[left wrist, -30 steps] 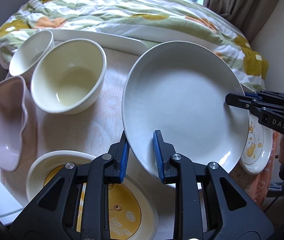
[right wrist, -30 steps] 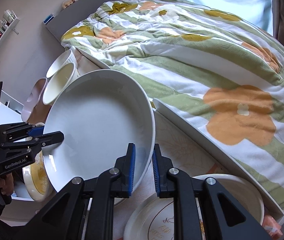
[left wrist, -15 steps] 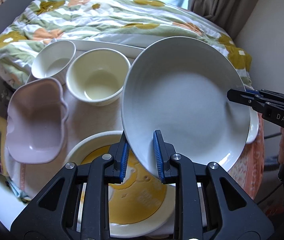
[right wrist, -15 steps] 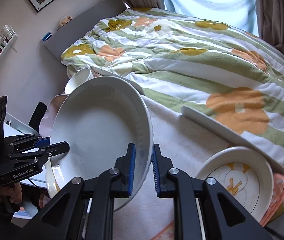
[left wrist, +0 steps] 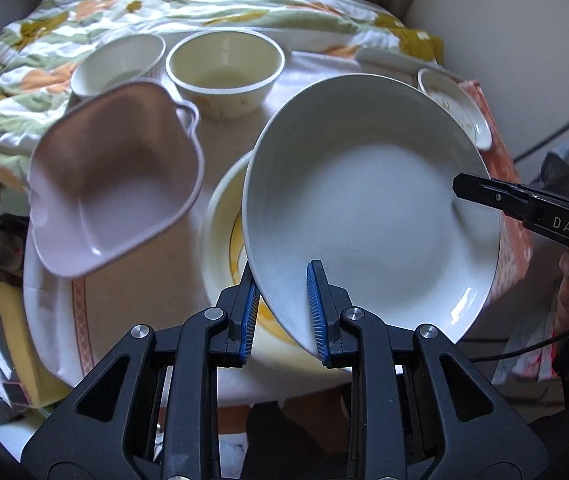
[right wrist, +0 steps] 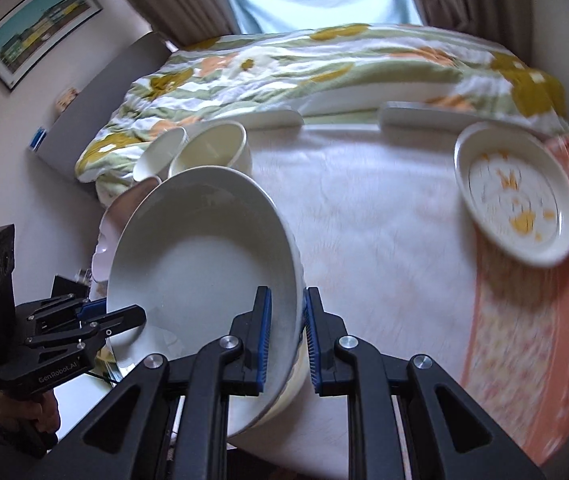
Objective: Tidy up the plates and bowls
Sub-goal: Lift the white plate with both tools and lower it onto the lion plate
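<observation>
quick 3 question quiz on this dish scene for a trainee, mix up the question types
1. True or false: both claws grip the white plate.
2. Multiple choice: what lies directly under the held plate? A) pink dish B) yellow plate C) cream bowl
3. Fill in: the small plate with orange figures sits at the table's ____ edge, seen from the right wrist camera.

Key
1. True: the left claw pinches the near rim, the right claw the opposite rim.
2. B
3. right
</observation>
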### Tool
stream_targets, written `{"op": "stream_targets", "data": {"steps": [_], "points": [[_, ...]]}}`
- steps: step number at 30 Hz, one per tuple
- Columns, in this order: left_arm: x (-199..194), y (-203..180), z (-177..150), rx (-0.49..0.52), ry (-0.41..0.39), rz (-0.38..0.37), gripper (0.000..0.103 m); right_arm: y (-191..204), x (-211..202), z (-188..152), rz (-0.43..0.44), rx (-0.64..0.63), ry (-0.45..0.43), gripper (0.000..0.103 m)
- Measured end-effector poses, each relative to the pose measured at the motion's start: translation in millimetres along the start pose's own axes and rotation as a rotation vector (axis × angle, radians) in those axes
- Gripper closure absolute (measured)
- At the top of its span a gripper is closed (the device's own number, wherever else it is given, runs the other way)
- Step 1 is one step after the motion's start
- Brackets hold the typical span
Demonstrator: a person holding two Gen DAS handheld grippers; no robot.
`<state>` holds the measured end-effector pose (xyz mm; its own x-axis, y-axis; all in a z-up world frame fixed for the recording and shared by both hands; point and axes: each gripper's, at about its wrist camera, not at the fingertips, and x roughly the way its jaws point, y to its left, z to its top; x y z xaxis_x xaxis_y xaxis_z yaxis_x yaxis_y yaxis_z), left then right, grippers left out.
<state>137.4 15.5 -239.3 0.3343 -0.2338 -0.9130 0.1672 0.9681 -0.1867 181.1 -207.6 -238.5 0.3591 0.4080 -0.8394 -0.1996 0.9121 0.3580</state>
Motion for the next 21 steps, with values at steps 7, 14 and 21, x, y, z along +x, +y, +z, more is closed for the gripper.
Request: {"op": "stream_targets", "data": {"steps": [7, 14, 21], "points": [[19.1, 15.0, -15.2, 0.011, 0.022, -0.044, 0.082, 12.7, 13.1, -25.1, -0.085, 0.055, -0.009, 0.088], [34.6, 16.6, -7.7, 0.049, 0.017, -0.017, 0.082, 19.2, 29.3, -31.4, -0.133, 0.043, -0.029, 0.088], [49.5, 13.8, 1.2, 0.078, 0.037, -0.038, 0.082, 11.5, 37.8, -35.4, -0.162, 0.044, -0.034, 0.088]]}}
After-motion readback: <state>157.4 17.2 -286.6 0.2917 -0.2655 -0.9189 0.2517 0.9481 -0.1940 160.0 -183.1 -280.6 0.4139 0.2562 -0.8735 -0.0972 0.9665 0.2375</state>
